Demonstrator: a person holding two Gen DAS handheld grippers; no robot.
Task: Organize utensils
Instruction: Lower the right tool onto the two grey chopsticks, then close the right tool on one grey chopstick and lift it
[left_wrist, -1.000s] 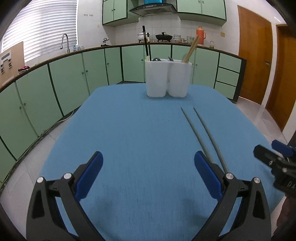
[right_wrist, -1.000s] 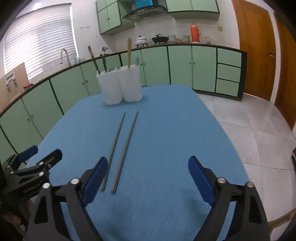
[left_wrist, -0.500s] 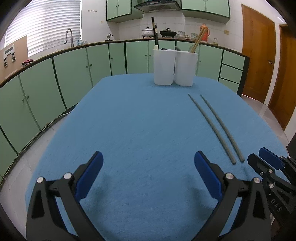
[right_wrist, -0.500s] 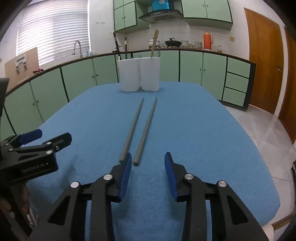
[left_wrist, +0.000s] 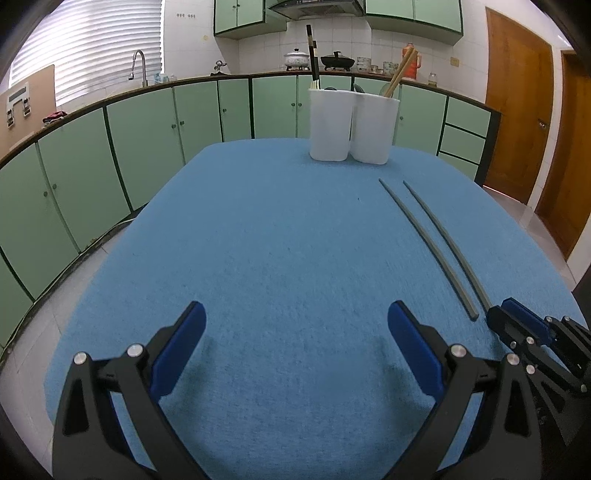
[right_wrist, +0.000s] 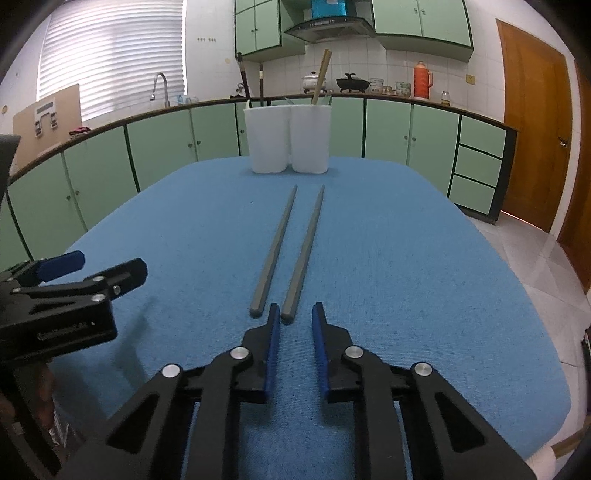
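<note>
Two grey chopsticks lie side by side on the blue table, the left chopstick (right_wrist: 273, 251) and the right chopstick (right_wrist: 304, 251), pointing at a white two-cup utensil holder (right_wrist: 288, 136) at the far end. My right gripper (right_wrist: 295, 306) is low at their near ends. Its jaws are closing, and the tip of the right chopstick sits in the narrow gap with the pads off it. My left gripper (left_wrist: 296, 308) hovers wide open over bare cloth, nothing between its fingers. In its view the grey chopsticks (left_wrist: 424, 236) lie to the right, with the right gripper (left_wrist: 517, 325) at their near end.
The holder (left_wrist: 352, 125) has dark and wooden utensils standing in it. The blue cloth (left_wrist: 258, 258) covers the whole table. Green cabinets ring the room and wooden doors stand at the right. The left gripper (right_wrist: 92, 269) shows at the left of the right wrist view.
The right gripper's jaws went from wide apart to a narrow gap, and it came down to the chopsticks' near ends. The left gripper dropped slightly, still wide open.
</note>
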